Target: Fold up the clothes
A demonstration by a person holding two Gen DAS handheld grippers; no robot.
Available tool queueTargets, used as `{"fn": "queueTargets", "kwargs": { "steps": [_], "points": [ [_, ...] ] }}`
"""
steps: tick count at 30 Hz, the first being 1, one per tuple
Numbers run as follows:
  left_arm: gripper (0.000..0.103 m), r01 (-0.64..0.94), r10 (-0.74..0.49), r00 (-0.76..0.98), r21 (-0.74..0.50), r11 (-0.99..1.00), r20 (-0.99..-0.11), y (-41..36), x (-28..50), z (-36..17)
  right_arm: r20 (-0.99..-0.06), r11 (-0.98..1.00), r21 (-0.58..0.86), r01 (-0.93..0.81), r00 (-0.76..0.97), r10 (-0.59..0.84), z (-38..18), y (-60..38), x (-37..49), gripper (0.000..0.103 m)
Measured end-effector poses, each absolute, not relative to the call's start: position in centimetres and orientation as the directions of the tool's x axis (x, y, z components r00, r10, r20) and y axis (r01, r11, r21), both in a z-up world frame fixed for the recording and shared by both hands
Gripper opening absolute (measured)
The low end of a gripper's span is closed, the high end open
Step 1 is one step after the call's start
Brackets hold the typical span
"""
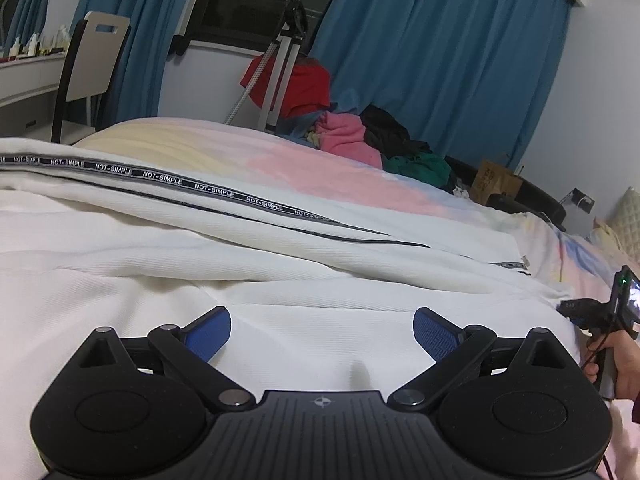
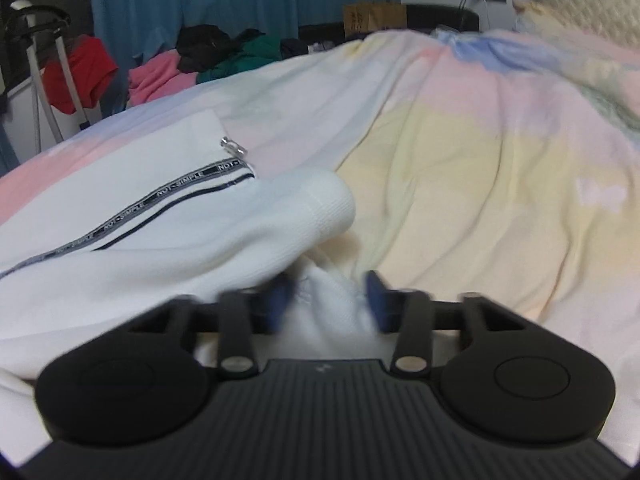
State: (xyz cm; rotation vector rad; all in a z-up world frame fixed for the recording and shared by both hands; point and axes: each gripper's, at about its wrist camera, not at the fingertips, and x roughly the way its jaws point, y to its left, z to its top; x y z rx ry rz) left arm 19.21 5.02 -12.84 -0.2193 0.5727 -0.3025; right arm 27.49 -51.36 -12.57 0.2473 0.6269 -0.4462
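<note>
**Both grippers low over a white jacket on the bed**

The left gripper [image 1: 322, 334] sits level just above the white jacket [image 1: 248, 240], blue pads spread wide apart with nothing between them; the jacket stretches ahead of it and to both sides. The right gripper [image 2: 330, 300], blurred, points forward across the bed [image 2: 460, 168], its fingers partly apart with a bunch of white fabric between them; whether they pinch it I cannot tell. The jacket's cuff [image 2: 324, 204] lies just ahead, slightly to its left.

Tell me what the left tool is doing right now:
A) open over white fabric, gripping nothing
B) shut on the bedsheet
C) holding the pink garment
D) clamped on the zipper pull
A: the left tool has its blue pads spread wide over the white jacket, with nothing pinched between them.
</note>
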Motion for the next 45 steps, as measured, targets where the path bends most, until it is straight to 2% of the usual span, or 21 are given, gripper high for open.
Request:
{"fn": "queueTargets", "kwargs": {
  "steps": [2, 7, 10, 15, 17, 18, 19, 23, 27, 32, 33, 35, 37, 39, 42, 45],
  "points": [
    [0.099, 0.209, -0.339, 0.798, -0.298, 0.931, -0.499, 5.2, 19.3, -12.8, -0.583, 0.866, 0.086, 0.493, 0.729, -0.357, -11.8, -51.2, 26.8, 0.020],
    [0.099, 0.193, -0.331, 0.808, -0.312, 0.930, -0.488, 5.7, 19.1, -12.3, -0.482, 0.793, 0.111, 0.599, 0.730, -0.484, -9.6, -51.3, 24.9, 0.018],
    [0.099, 0.190, -0.325, 0.819, -0.312, 0.931, -0.472, 5.9, 18.8, -11.7, -0.485, 0.750, 0.108, 0.653, 0.693, -0.533, -9.9, -51.5, 25.2, 0.018],
    [0.099, 0.180, -0.309, 0.831, -0.302, 0.936, -0.462, 6.3, 18.4, -11.1, -0.523, 0.726, 0.062, 0.685, 0.642, -0.561, -11.3, -50.8, 26.4, 0.023],
    [0.099, 0.180, -0.267, 0.859, -0.231, 0.956, -0.437, 6.1, 17.8, -10.6, -0.494, 0.712, 0.020, 0.702, 0.626, -0.603, -10.4, -49.7, 26.2, 0.030],
    [0.099, 0.176, -0.239, 0.877, -0.184, 0.967, -0.418, 6.0, 17.4, -10.2, -0.479, 0.707, 0.008, 0.708, 0.623, -0.618, -9.7, -49.0, 25.9, 0.030],
    [0.099, 0.173, -0.218, 0.892, -0.147, 0.974, -0.397, 5.9, 16.9, -9.7, -0.473, 0.716, 0.025, 0.698, 0.639, -0.607, -8.9, -48.4, 25.5, 0.031],
    [0.099, 0.182, -0.225, 0.906, -0.151, 0.972, -0.357, 6.2, 15.0, -8.5, -0.445, 0.752, 0.087, 0.653, 0.701, -0.557, -5.9, -46.0, 23.9, 0.029],
    [0.099, 0.198, -0.233, 0.903, -0.133, 0.971, -0.361, 5.8, 13.3, -8.1, -0.446, 0.820, 0.076, 0.567, 0.755, -0.481, -3.2, -42.8, 21.7, 0.029],
    [0.099, 0.178, -0.216, 0.896, -0.132, 0.975, -0.388, 5.7, 11.6, -7.4, -0.507, 0.844, 0.163, 0.510, 0.777, -0.372, -2.2, -40.5, 17.3, 0.030],
    [0.099, 0.162, -0.207, 0.891, -0.143, 0.976, -0.404, 5.9, 11.4, -7.4, -0.530, 0.839, 0.181, 0.513, 0.770, -0.356, -2.2, -40.4, 16.7, 0.031],
    [0.099, 0.130, -0.189, 0.880, -0.163, 0.978, -0.436, 6.4, 11.0, -7.3, -0.578, 0.823, 0.236, 0.517, 0.755, -0.309, -2.5, -40.8, 15.8, 0.051],
    [0.099, 0.091, -0.165, 0.863, -0.175, 0.980, -0.478, 6.9, 10.7, -7.3, -0.592, 0.806, 0.283, 0.520, 0.756, -0.279, -2.6, -41.1, 15.1, 0.061],
    [0.099, 0.042, -0.128, 0.845, -0.176, 0.984, -0.519, 7.7, 10.4, -7.3, -0.586, 0.804, 0.299, 0.514, 0.764, -0.271, -2.5, -41.2, 14.7, 0.065],
    [0.099, -0.034, -0.072, 0.819, -0.174, 0.984, -0.569, 9.7, 9.8, -6.8, -0.603, 0.797, 0.301, 0.523, 0.752, -0.266, -2.8, -41.5, 14.7, 0.065],
    [0.099, -0.151, 0.038, 0.840, -0.165, 0.975, -0.541, 13.4, 7.8, -5.1, -0.627, 0.784, 0.315, 0.535, 0.737, -0.251, -3.3, -42.0, 14.6, 0.065]
  ]
}}
